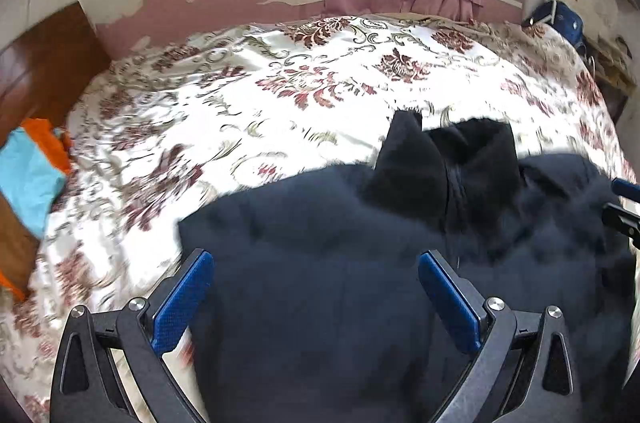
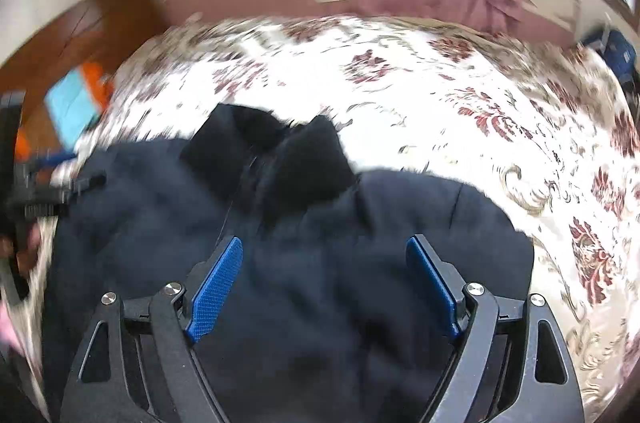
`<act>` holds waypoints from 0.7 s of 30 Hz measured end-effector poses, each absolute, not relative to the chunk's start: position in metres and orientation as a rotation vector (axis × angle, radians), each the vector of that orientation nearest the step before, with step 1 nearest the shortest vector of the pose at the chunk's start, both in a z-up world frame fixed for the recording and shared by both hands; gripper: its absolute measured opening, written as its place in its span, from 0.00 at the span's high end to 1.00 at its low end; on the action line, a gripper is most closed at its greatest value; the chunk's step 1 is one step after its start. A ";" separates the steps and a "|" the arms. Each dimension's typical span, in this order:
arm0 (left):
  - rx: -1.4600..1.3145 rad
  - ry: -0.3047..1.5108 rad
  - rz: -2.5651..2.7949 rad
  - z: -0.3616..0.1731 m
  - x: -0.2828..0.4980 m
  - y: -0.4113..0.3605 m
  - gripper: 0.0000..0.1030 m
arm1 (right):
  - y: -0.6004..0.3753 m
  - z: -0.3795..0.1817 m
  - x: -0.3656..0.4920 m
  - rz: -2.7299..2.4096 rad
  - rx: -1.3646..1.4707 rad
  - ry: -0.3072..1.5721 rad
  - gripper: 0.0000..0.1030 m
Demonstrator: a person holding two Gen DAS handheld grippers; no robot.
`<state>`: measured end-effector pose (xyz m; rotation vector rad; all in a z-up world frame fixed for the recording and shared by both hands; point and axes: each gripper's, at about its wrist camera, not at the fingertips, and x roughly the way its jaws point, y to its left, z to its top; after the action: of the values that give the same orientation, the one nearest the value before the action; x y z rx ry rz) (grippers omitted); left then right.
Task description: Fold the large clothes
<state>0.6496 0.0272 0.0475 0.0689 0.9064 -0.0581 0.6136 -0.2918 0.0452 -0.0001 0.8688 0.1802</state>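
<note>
left wrist view shows the dark navy garment (image 1: 340,263) lying on the flowered bedspread (image 1: 280,95), its black collar (image 1: 444,159) pointing at the far wall, spread flat so a fold can be laid across it. the left gripper (image 1: 316,279) hangs over the cloth with jaws wide and nothing between them. from the right wrist, the right gripper (image 2: 324,271) is likewise spread wide and empty above the cloth. i judge both are clear to pick new hold points.

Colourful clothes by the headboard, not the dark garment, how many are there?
2: a turquoise cloth at the bed's left edge, and an orange cloth tucked beside and partly under it. More may be hidden.
</note>
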 end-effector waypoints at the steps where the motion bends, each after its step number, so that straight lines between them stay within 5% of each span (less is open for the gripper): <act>1: 0.051 0.910 -0.068 0.046 0.661 0.024 0.00 | -0.294 0.044 0.625 0.174 0.028 0.872 0.22; 7: -0.073 0.910 -0.137 0.035 0.730 0.006 0.00 | -0.307 0.031 0.707 0.196 0.247 0.912 0.23; 12: -0.051 0.941 -0.149 0.018 0.766 -0.013 0.08 | -0.289 0.008 0.746 0.262 0.318 0.971 0.44; 18: -0.129 0.984 -0.226 0.009 0.790 -0.018 0.64 | -0.259 -0.026 0.769 0.270 0.285 1.057 0.71; 19: -0.140 0.994 -0.247 0.007 0.792 -0.020 0.86 | -0.257 -0.027 0.771 0.257 0.266 1.053 0.79; 21: -0.141 0.998 -0.238 0.008 0.789 -0.023 0.93 | -0.254 -0.023 0.767 0.250 0.220 1.019 0.86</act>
<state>0.7887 -0.0229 0.0079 -0.1412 0.9983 -0.2379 0.7675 -0.2538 -0.0231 0.2200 1.0195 0.2499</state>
